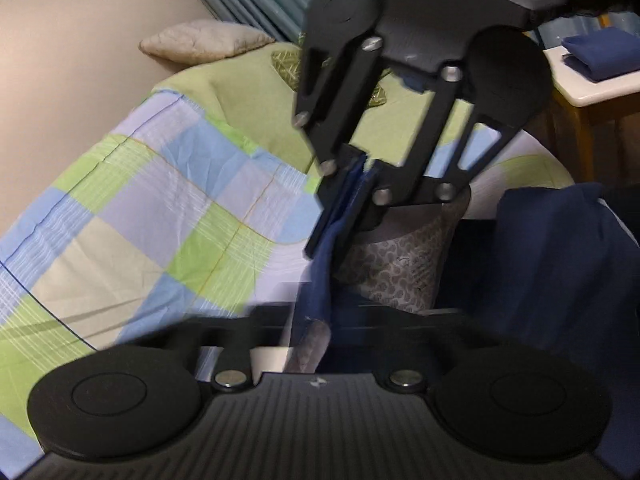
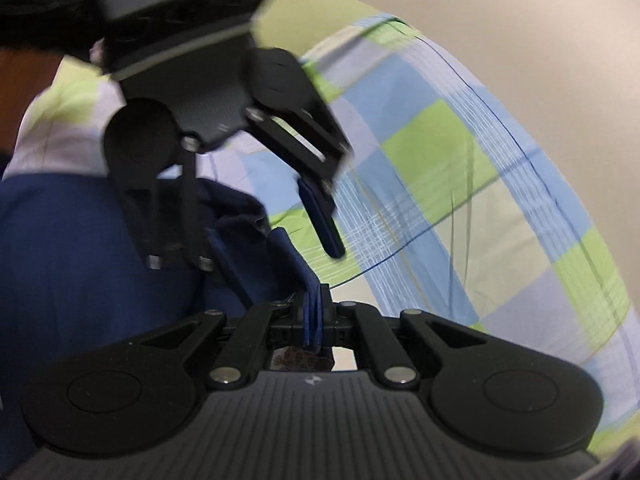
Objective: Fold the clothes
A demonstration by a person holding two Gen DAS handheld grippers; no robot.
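Note:
A dark blue garment hangs above a checked bed cover. In the left wrist view the right gripper hangs from above, shut on an edge of the blue garment. In the right wrist view my right gripper is shut on a folded blue edge of the garment. The left gripper shows there from above with its fingers apart, one finger free over the bed, the other against the blue cloth. My own left fingers are blurred at the bottom of the left wrist view.
A bed with a green, blue and lilac checked cover fills both views. A beige pillow lies at its head. A folded blue cloth lies on a white table at right. Curtains hang behind.

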